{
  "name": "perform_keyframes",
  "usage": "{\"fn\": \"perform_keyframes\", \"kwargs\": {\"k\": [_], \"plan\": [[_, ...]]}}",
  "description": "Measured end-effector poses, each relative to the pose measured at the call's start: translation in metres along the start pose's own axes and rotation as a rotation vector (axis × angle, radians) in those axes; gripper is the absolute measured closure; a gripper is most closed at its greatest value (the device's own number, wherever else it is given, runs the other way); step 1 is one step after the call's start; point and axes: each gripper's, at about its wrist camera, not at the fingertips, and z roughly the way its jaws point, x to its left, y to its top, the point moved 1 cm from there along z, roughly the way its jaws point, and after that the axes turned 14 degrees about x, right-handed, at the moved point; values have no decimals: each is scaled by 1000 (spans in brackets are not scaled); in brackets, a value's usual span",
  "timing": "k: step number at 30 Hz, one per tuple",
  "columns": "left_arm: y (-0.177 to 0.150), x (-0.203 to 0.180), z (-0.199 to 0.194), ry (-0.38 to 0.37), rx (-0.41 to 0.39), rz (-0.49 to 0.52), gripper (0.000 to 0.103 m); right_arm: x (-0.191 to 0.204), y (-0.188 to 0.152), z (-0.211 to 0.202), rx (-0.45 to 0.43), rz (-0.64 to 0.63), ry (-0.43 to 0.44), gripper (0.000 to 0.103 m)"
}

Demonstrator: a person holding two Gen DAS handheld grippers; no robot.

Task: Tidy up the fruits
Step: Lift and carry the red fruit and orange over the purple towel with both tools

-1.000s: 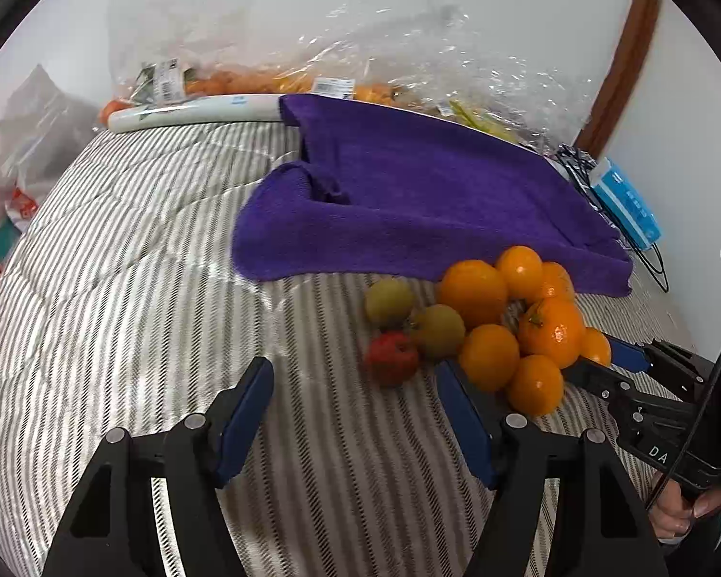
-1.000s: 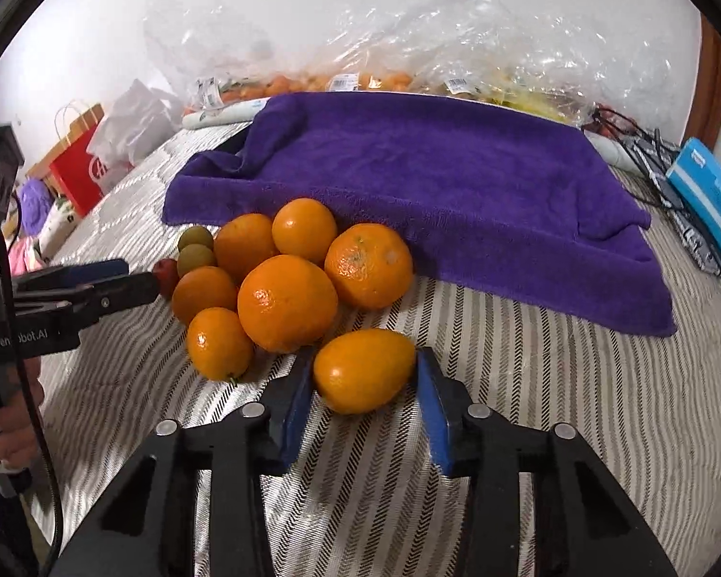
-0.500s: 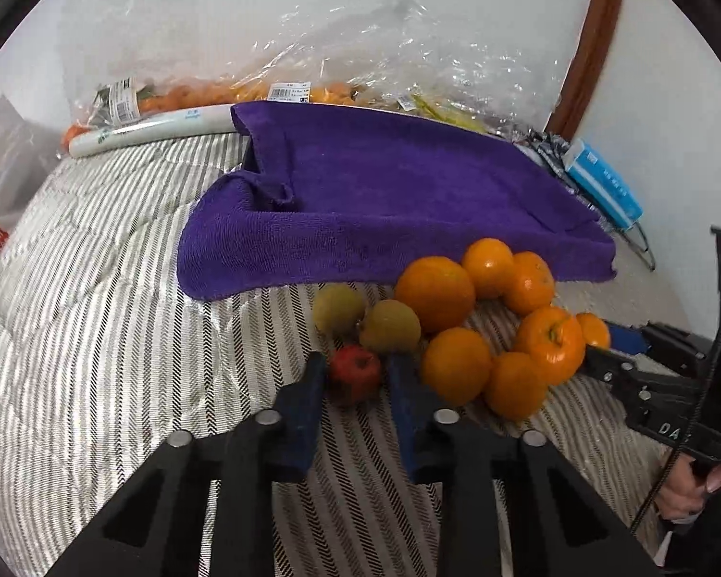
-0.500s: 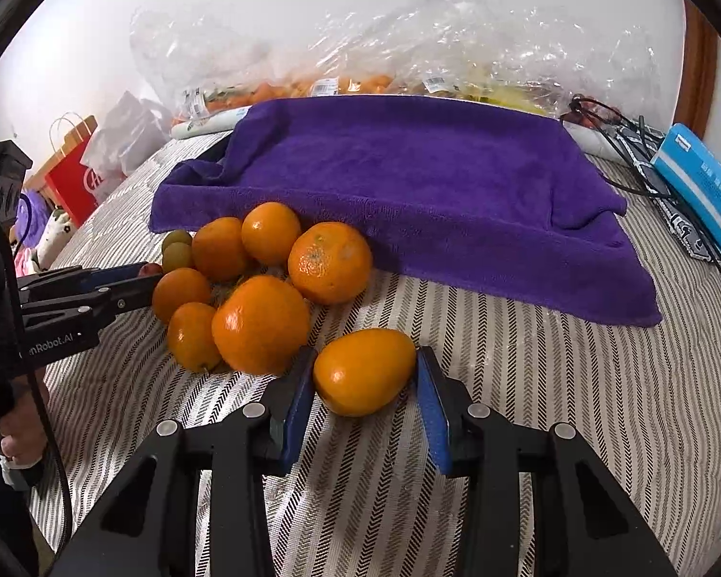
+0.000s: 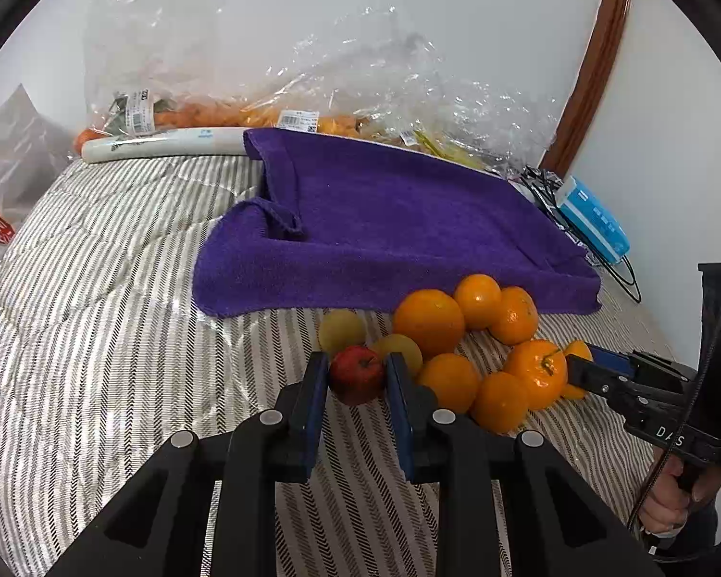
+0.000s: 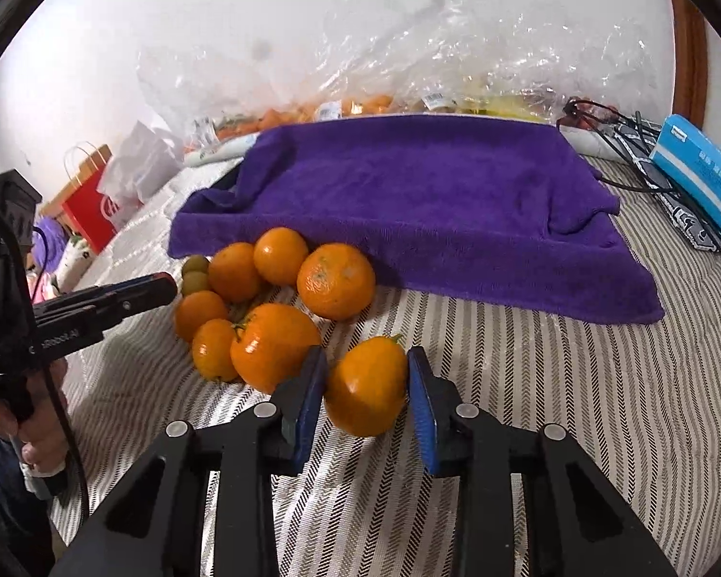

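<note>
Both claws clamp fruit on the striped bed.

Left claw (image 5: 355, 375) grips a small red apple (image 5: 357, 374); right claw (image 6: 366, 387), its jaws just closing, pinches an oval orange citrus (image 6: 366, 385). Purple terry towel (image 6: 423, 197) at twelve o'clock.

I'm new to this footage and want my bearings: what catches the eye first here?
A heap of oranges lies on the striped bedcover, against the near edge of a purple towel. The left gripper is shut on a small red apple at the left end of the heap. The right gripper is shut on an orange at the right end.
</note>
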Motion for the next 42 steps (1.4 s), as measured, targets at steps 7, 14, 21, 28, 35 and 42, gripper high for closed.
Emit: {"fn": "perform_keyframes", "kwargs": {"k": [7,14,21,28,35,42], "plan": [[-1,4,-4,0,-7,-29,79,6,2,6,32,0,-65,70],[-2,6,-7,10,-10,-35,79,11,4,11,45,-5,-123,70],[-2,8,-9,31,-13,-55,79,15,8,-9,-13,-15,-133,70],[3,-3,-16,68,-23,-8,79,16,25,-23,-49,-16,-154,70],[30,-3,-30,26,-3,-45,79,14,46,-30,-77,-10,-160,70],[65,-11,-32,26,-19,-37,79,1,75,-37,-127,18,-170,70]]}}
